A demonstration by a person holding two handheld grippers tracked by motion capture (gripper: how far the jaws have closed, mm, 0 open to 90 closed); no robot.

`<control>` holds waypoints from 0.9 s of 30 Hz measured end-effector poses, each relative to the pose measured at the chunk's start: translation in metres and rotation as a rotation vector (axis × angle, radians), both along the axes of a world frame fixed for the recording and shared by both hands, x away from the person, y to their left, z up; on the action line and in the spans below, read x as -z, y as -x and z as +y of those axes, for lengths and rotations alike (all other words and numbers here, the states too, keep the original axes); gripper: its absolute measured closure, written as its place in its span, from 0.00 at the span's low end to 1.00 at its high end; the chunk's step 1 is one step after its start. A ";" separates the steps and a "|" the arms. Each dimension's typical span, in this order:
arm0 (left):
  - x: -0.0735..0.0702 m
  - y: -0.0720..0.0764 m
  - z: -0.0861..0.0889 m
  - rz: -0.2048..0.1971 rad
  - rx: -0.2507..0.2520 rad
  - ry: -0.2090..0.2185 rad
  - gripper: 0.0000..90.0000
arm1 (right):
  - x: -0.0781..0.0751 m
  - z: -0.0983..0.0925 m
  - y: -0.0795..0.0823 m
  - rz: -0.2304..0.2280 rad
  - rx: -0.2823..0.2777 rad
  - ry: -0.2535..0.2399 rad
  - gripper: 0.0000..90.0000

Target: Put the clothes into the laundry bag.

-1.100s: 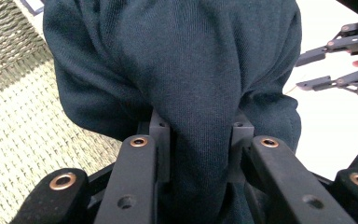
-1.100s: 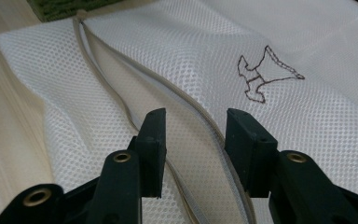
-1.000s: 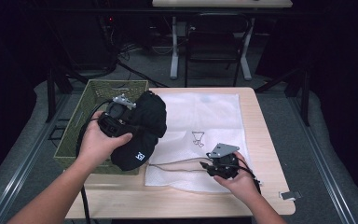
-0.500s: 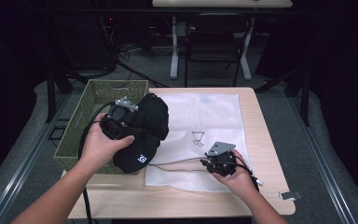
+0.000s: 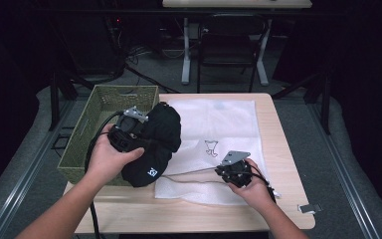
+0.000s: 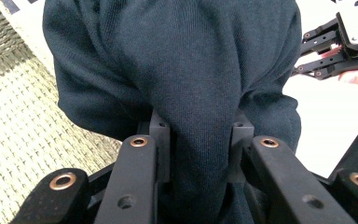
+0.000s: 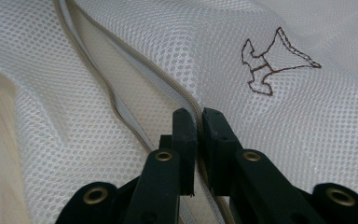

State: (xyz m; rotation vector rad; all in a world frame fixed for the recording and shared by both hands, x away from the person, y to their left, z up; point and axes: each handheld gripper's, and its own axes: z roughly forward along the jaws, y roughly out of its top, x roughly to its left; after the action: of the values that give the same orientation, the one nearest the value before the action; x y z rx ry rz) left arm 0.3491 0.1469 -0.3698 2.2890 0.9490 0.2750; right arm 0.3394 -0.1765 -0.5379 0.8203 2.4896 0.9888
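I am working over a light wooden table. A white mesh laundry bag is lying flat across it, from centre toward 3 o'clock. An olive woven basket is sitting at 9 o'clock. A black knit garment is hanging bunched between basket and bag, overlapping the bag's edge. My left gripper is clamping a fold of that garment, jaws partly closed. My right gripper, at 5 o'clock, has just been closing and is pinching the bag's beige zipper edge.
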 end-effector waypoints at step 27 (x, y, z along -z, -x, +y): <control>0.004 0.008 0.004 0.005 -0.001 0.006 0.80 | -0.023 -0.009 -0.023 -0.001 0.011 -0.033 0.97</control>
State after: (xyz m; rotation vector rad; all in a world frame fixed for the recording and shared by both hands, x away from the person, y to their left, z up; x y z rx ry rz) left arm 0.3409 0.1510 -0.3739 2.2844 0.9526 0.2664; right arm 0.3625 -0.1858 -0.5148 0.8426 2.4716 1.0289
